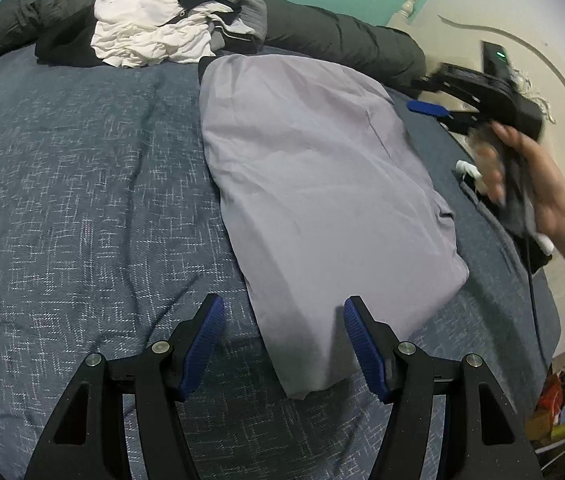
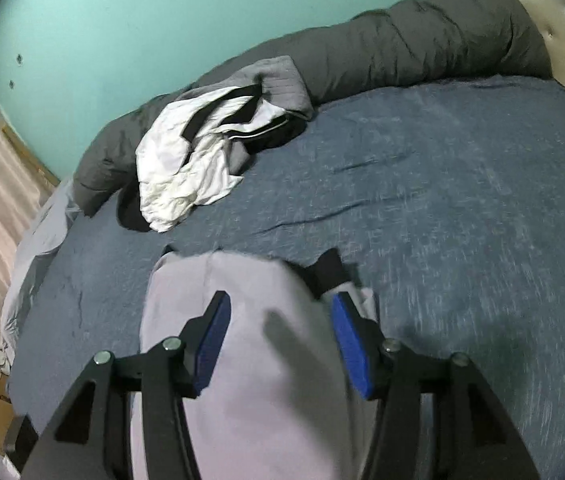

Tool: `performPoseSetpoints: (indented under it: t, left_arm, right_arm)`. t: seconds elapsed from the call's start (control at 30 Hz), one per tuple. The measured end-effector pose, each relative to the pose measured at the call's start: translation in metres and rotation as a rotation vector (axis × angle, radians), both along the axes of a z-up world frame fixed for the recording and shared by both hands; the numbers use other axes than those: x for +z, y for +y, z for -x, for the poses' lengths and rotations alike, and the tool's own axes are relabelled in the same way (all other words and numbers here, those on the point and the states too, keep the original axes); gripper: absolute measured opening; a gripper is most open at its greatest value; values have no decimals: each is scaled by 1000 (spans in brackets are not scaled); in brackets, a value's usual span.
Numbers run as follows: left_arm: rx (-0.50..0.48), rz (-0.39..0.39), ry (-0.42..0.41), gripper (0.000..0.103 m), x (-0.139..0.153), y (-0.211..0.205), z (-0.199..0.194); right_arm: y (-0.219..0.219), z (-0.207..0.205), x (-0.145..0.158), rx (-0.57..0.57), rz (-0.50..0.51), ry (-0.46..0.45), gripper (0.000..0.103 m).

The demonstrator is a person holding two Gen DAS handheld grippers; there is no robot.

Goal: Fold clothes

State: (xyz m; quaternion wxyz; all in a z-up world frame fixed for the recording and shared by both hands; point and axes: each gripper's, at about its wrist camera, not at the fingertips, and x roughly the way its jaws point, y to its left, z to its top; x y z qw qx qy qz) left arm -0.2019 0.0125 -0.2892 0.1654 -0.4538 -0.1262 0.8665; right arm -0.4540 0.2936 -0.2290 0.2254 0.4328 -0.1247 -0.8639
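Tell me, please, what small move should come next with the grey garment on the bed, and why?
Probably lower the open left gripper onto the near end of the folded pale grey garment and grasp it for another fold. The garment lies long and flat on the blue woven bedspread, both grippers are empty, and the right gripper hovers over its far end.

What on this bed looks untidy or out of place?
The white garment lies crumpled in a heap with grey and black clothes against the dark rolled duvet. The lilac garment lies flat and folded on the blue bedspread.
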Motion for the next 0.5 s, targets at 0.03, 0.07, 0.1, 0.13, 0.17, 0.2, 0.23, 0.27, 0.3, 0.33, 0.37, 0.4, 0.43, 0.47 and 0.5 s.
performPoseSetpoints:
  t: [0.03,0.07,0.1,0.13,0.17,0.2,0.23,0.27,0.3,0.33,0.37,0.4,0.43,0.47,0.5]
  left_arm:
    - [-1,0,-2,66,-1,0,0]
    - [-1,-2,-4,66,-2,-1,1]
    - [-1,-4,-6,66,-3,-1,1]
    - [0,-6,-8,66,-3,-2,1]
    - [-3,-5,-10,66,-5,-1,2]
    - [-5,-2,-12,66,-6,0,2]
    - [-8,1,-14,66,-7,1,2]
    - [-10,2,-16,66,-8,2,2]
    - [-13,4,-18,66,-9,2,2]
    - [-15,6,-20,66,-10,3,2]
    - [-18,8,-22,66,-10,4,2]
    - [-20,9,-23,66,-11,5,2]
    - [-22,11,-24,66,-12,6,2]
    - [-23,12,-25,67,-12,6,2]
    - [-25,13,-26,67,-13,7,2]
  right_arm:
    - [0,8,-5,-5,9,-22,54]
    - [0,13,-9,-7,30,-41,54]
    - [1,18,-13,-10,51,-60,53]
    - [1,23,-17,-12,70,-76,49]
    - [0,25,-19,-9,81,-81,41]
    - [-1,27,-21,0,91,-79,23]
    - [-3,28,-22,10,100,-80,10]
    - [-7,29,-26,23,103,-87,6]
    - [-10,28,-29,35,85,-93,3]
    - [-13,28,-33,40,71,-97,2]
    - [-10,26,-36,20,68,-95,2]
    - [-6,25,-40,-6,65,-99,2]
    - [2,25,-49,-57,60,-119,2]
    - [10,25,-57,-100,54,-138,2]
    - [13,25,-63,-111,45,-148,2]
